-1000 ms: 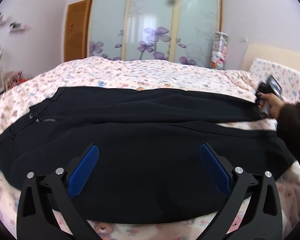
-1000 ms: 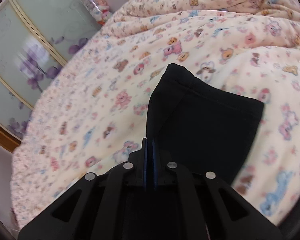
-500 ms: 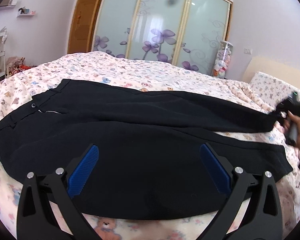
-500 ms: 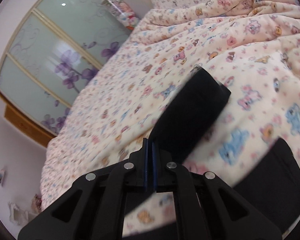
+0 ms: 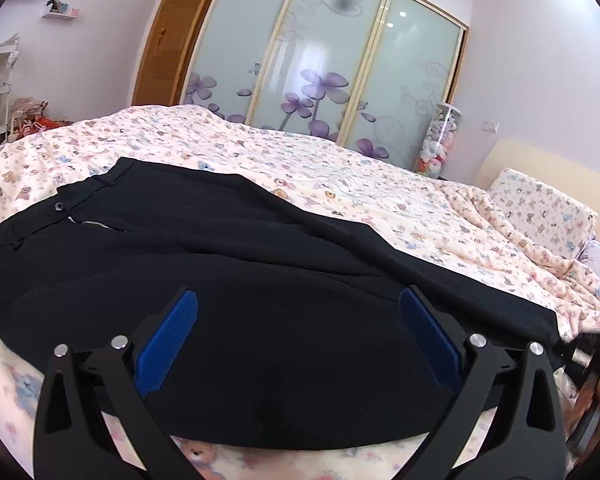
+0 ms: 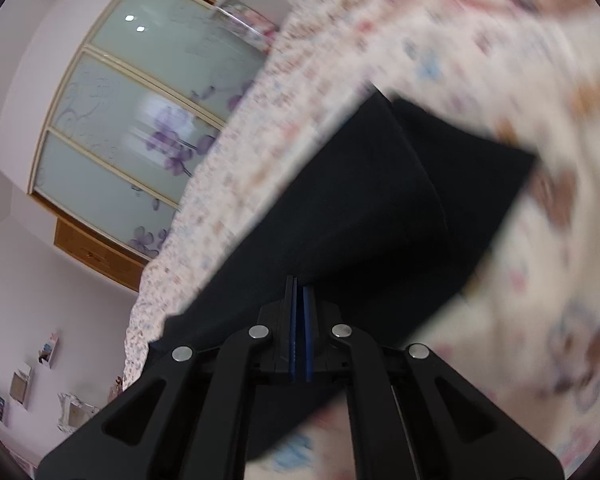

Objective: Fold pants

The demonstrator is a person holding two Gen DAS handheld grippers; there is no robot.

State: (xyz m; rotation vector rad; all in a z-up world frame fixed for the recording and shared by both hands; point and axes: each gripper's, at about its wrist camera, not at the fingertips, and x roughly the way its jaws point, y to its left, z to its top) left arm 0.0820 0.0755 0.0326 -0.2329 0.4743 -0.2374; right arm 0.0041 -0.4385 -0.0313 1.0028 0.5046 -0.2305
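Black pants (image 5: 228, 280) lie spread on the bed, waistband with button and zipper at the left, legs running right. My left gripper (image 5: 298, 336) is open and hovers over the near leg, touching nothing. My right gripper (image 6: 299, 300) is shut on the far leg's cuff end (image 6: 380, 200) and holds it over the near leg (image 6: 480, 184). In the left wrist view the right gripper (image 5: 596, 364) shows at the right edge, low by the cuffs.
The bed has a pale bear-print cover (image 5: 340, 168). A pillow (image 5: 540, 208) and headboard are at the right. Sliding wardrobe doors (image 5: 320, 60) stand behind the bed, with a tall jar of plush toys (image 5: 438, 140) beside them.
My right gripper has carried the far leg's cuff toward me, over the near leg. The left gripper has stayed open over the pants while its view tilted up.
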